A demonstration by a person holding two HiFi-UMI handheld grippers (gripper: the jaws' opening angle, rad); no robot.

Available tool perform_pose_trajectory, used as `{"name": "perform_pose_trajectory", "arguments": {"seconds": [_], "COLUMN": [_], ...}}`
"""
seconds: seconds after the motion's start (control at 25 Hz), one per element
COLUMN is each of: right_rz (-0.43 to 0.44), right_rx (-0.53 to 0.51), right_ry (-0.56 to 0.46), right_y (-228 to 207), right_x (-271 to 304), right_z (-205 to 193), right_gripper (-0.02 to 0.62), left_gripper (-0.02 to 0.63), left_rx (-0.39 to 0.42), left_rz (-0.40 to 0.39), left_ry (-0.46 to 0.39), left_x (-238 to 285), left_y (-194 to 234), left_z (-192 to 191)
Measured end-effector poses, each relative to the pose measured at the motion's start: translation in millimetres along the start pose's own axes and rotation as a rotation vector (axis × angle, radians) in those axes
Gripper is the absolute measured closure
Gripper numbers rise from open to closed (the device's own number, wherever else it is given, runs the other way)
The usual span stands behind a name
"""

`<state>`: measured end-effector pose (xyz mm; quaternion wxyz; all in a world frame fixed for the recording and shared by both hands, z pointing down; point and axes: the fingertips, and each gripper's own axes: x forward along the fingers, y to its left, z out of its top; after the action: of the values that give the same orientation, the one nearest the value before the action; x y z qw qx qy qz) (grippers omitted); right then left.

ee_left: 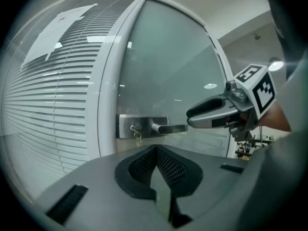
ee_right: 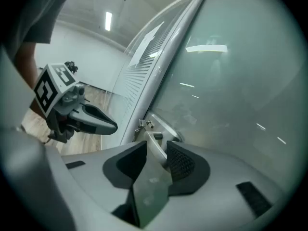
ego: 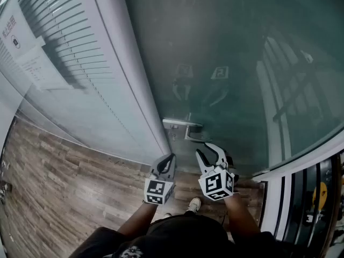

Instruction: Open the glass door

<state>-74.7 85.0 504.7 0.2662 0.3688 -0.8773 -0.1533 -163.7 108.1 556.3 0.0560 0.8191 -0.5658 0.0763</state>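
Observation:
The glass door (ego: 226, 47) stands before me, its metal lever handle (ego: 196, 138) on a plate beside the white frame post (ego: 129, 74). My right gripper (ego: 208, 148) reaches level to the lever's free end. In the right gripper view the handle (ee_right: 155, 137) lies between the fingertips of the right gripper (ee_right: 156, 146), and both pads sit against it. In the left gripper view the same gripper (ee_left: 190, 118) meets the handle (ee_left: 168, 128) at its tip. My left gripper (ego: 171, 158) hangs shut and empty just left of it, short of the door.
Keys (ee_left: 136, 131) hang from the lock in the handle plate. A glass panel with white blinds (ego: 70, 63) and a paper notice (ego: 35, 63) runs to the left. Wood floor (ego: 70, 187) lies below, with the person's shoe (ego: 193, 204) near the door.

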Motion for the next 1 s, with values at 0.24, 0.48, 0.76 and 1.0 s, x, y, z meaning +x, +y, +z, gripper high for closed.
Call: {"name": "perform_pose_trajectory", "arguments": {"seconds": [0.24,0.48,0.76,1.0], "right_rz": [0.14,0.246,0.345,0.425], "right_rx": [-0.307,-0.469,-0.488,-0.505], "right_ry": [0.134,0.247,0.342,0.412], "right_y": [0,4,11,29], "right_x": [28,49,71,88], "right_z": [-10,-19,-40,-52], "right_gripper": [0.453,0.439,0.44,0.467], "left_gripper": [0.6,0.6,0.6,0.6], "left_rx": [-0.002,-0.006,-0.012,-0.02], "left_rz": [0.025,0.043,-0.01,-0.052], "left_ry": [0.026,0.055,0.059,0.054], "left_x": [14,15,37,49], "left_y": [-2,2,3,16], "left_z": [-6,-14,-21,-21]}}
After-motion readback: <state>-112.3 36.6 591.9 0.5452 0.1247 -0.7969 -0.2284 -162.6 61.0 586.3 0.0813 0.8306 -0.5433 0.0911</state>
